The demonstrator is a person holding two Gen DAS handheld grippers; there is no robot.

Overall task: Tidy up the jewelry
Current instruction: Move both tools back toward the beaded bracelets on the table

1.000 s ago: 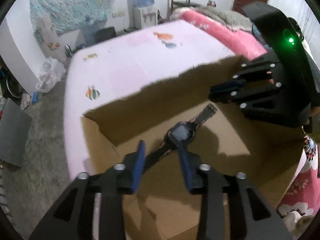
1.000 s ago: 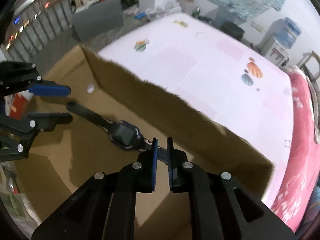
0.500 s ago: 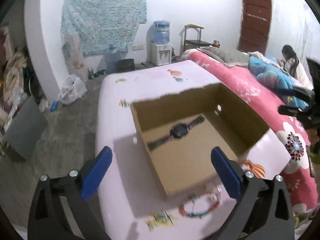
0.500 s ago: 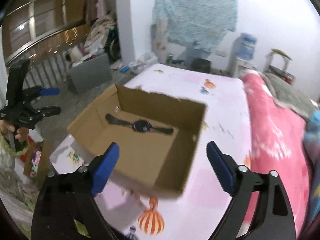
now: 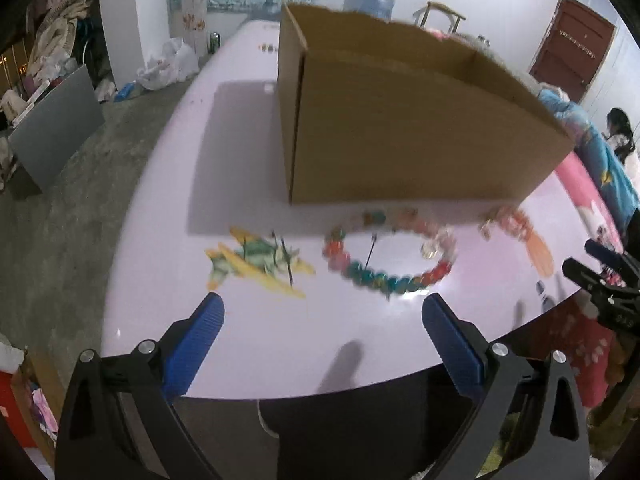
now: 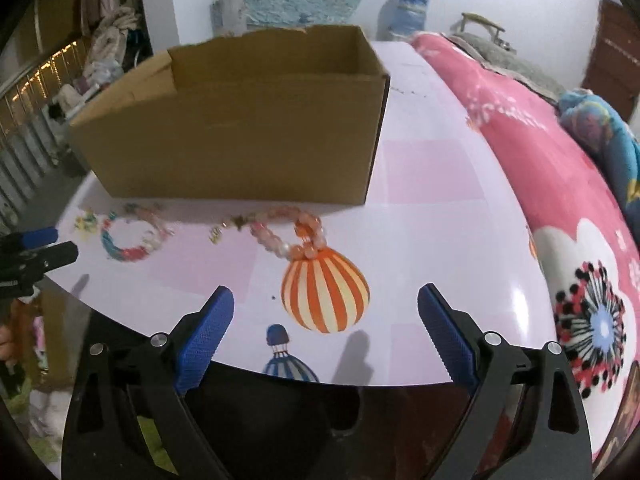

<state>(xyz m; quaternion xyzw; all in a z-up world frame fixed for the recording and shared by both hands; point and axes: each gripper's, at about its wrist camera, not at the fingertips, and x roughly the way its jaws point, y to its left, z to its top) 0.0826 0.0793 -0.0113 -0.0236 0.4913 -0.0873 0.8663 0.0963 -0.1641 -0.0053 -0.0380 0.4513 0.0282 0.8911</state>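
A brown cardboard box [image 5: 400, 132] [image 6: 240, 128] stands on the pale pink table [image 5: 248, 152]; its inside is hidden from here. In front of it lie a multicolour bead bracelet [image 5: 388, 256] [image 6: 128, 236] and a pink-orange bead bracelet [image 6: 288, 232] [image 5: 508, 220]. My left gripper [image 5: 322, 312] is open and empty over the table's near edge, short of the multicolour bracelet. My right gripper [image 6: 324, 300] has its jaws opening with nothing between them, and hangs short of the pink-orange bracelet. Each gripper shows at the edge of the other's view [image 5: 580, 257] [image 6: 64, 244].
Two thin dark pins [image 5: 286, 260] lie on a printed yellow-green figure left of the multicolour bracelet. A printed striped balloon [image 6: 324, 292] is part of the tabletop. Pink floral bedding [image 6: 560, 200] borders the table's right side, where a person [image 5: 620, 132] sits far off.
Both grippers opened wide and drew back out of the box to the table's near edge. The watch they held stayed in the box and is now hidden behind its wall.
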